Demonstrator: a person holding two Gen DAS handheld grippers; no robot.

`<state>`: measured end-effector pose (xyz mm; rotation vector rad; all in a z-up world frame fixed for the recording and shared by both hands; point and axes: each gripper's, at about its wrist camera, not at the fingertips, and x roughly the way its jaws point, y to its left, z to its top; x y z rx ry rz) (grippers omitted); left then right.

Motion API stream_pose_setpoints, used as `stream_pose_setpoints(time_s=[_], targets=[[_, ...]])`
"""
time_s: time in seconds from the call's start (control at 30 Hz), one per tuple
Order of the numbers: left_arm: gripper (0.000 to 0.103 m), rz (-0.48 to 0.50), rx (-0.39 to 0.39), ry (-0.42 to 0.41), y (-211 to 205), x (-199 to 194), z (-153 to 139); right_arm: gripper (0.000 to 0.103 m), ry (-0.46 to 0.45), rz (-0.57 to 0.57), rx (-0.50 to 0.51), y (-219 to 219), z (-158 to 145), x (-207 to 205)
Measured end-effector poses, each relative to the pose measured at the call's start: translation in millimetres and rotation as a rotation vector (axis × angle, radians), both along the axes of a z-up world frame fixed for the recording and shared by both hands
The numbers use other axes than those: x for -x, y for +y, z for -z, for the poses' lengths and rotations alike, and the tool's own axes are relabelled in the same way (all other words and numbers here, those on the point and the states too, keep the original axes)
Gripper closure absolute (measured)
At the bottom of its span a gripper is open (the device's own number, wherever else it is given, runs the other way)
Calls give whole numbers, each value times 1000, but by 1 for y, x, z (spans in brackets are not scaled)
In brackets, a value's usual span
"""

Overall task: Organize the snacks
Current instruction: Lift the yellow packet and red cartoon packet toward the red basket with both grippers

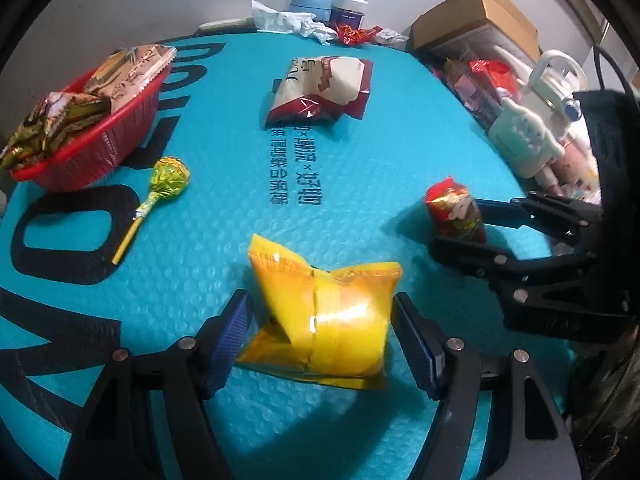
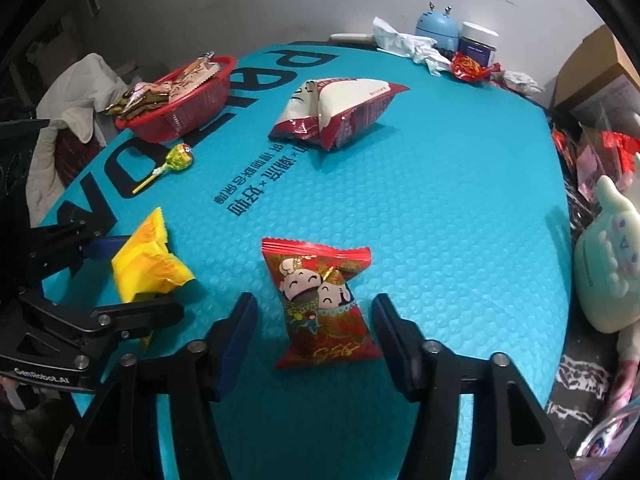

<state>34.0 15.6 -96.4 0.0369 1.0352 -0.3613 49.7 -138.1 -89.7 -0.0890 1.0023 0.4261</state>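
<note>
A yellow snack packet [image 1: 324,316] [image 2: 148,268] lies on the teal mat [image 1: 240,216] between the fingers of my left gripper [image 1: 322,300] [image 2: 150,280]. The blue pads stand close at its sides without squeezing it. A red packet with cartoon figures [image 2: 324,312] [image 1: 456,216] lies between the fingers of my right gripper [image 2: 315,300] [image 1: 456,224], with a gap on each side. A red basket [image 1: 100,148] [image 2: 192,108] holding several snacks stands at the far left. A green lollipop [image 1: 170,178] [image 2: 182,156] lies beside it. A white and maroon bag [image 1: 320,88] [image 2: 336,112] sits mid-mat.
Along the far edge stand a blue gadget [image 1: 310,0], a jar [image 1: 348,10], crumpled tissue [image 1: 280,18] and red wrappers [image 2: 472,66]. A cardboard box [image 1: 476,20] and a pale plush toy [image 1: 524,140] [image 2: 608,272] crowd the right side. White cloth [image 2: 72,92] lies off the left.
</note>
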Motion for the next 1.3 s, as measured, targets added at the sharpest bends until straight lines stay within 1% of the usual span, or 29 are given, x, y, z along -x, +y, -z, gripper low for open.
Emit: stream_pose_setpoints(time_s=[0.03, 0.07, 0.1, 0.13, 0.27, 0.33, 0.43, 0.6, 0.9, 1.13, 1.3], targets=[[33, -3, -6, -9, 0, 1, 0, 56, 0, 2, 4, 0, 1, 0], [35, -6, -7, -18, 0, 2, 1, 62, -1, 5, 7, 0, 1, 0], [44, -14, -7, -26, 1, 3, 0, 66, -3, 7, 6, 0, 2, 1], [51, -21, -11, -29, 2, 3, 0, 66, -6, 12, -1, -1, 2, 1], [52, -35, 34, -7, 7, 3, -2, 71, -14, 53, -38, -8, 0, 3], [52, -37, 31, -7, 8, 5, -4, 71, -10, 57, -56, -9, -1, 5], [52, -40, 29, -14, 9, 9, -7, 71, -15, 50, -59, -8, -3, 9], [52, -46, 51, -33, 11, 18, -17, 71, -18, 19, -66, -1, -8, 21], [52, -89, 78, -92, 23, 39, -40, 71, -66, -21, -88, 10, -29, 44], [52, -121, 92, -168, 32, 59, -63, 71, -124, -76, -97, 24, -55, 62], [52, -140, 92, -242, 41, 69, -87, 71, -172, -124, -103, 35, -73, 66]])
